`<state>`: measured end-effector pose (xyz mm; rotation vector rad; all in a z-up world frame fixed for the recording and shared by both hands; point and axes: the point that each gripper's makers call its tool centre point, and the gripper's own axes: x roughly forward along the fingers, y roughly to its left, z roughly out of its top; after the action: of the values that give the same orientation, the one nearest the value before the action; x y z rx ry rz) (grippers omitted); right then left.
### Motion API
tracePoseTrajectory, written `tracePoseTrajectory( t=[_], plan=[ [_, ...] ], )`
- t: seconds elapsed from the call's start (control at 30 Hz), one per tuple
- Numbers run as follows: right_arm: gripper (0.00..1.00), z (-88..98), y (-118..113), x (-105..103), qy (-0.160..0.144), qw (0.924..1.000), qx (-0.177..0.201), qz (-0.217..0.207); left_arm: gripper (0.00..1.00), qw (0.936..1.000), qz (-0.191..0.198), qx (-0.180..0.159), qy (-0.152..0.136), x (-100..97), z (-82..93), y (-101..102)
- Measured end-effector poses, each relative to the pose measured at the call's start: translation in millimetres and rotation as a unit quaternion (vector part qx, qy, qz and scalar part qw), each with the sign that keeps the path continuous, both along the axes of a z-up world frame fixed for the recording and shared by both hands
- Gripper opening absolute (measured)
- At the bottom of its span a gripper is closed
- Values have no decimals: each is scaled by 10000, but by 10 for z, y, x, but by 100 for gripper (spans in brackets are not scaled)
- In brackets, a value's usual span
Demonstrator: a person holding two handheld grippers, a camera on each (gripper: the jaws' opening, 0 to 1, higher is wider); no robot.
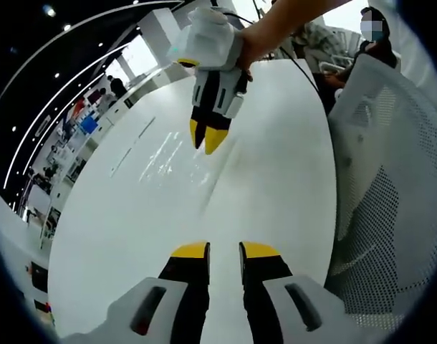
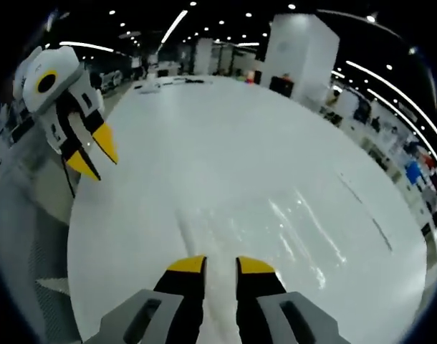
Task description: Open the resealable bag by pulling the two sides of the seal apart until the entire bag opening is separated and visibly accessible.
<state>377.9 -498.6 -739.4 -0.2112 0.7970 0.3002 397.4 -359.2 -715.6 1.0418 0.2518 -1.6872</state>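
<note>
A clear resealable bag (image 1: 177, 154) lies flat on the white table (image 1: 276, 179), showing mostly as faint glossy streaks. In the left gripper view my left gripper (image 1: 224, 249) is at the bottom, its jaws a narrow gap apart with only table between them. The bag lies ahead of it. My right gripper (image 1: 206, 140), held by a bare hand, comes down from the top with its yellow tips just over the bag's far side. In the right gripper view the bag (image 2: 290, 229) spreads just ahead of my right gripper (image 2: 221, 261), which is slightly open. My left gripper (image 2: 95, 154) hangs at the upper left.
A white mesh chair (image 1: 390, 186) stands close along one table edge and also appears as the mesh chair (image 2: 25, 229) in the right gripper view. A person (image 1: 362, 50) sits beyond the table. Shelves and displays (image 2: 412, 172) line the room behind.
</note>
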Motion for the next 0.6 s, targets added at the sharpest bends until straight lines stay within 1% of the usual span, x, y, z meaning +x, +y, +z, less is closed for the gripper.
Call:
tracePoseTrajectory(
  t=[0.03,0.07,0.17,0.2,0.23,0.33,0.47,0.5,0.57,0.6],
  plan=[
    [19,3,2,-4,-13,10000,31,-24,14,10000,8,-4,7,0,2,-1],
    [22,11,24,-15,-21,9999,151,-67,14,10000,35,-24,60,-7,9,-4],
    [26,-12,78,-54,51,9987,454,-247,15,9999,86,-43,99,-2,18,0],
    [27,-31,101,-90,106,9983,531,-236,15,9999,108,-44,119,-1,15,4],
    [28,-41,94,-96,66,9984,506,-227,16,9998,117,-50,136,-1,14,7],
    [33,-56,123,-168,70,9979,586,-280,16,9998,128,-53,133,13,8,26],
    [44,-1,106,-204,-85,9973,604,-416,19,9995,240,-78,201,34,14,41],
    [47,7,89,-217,-93,9970,602,-485,20,9983,384,-150,419,11,29,33],
    [51,17,48,-228,-124,9960,638,-617,24,9962,563,-145,642,5,32,38],
    [52,34,39,-225,-174,9954,666,-671,25,9965,547,-144,608,15,34,39]
  ],
)
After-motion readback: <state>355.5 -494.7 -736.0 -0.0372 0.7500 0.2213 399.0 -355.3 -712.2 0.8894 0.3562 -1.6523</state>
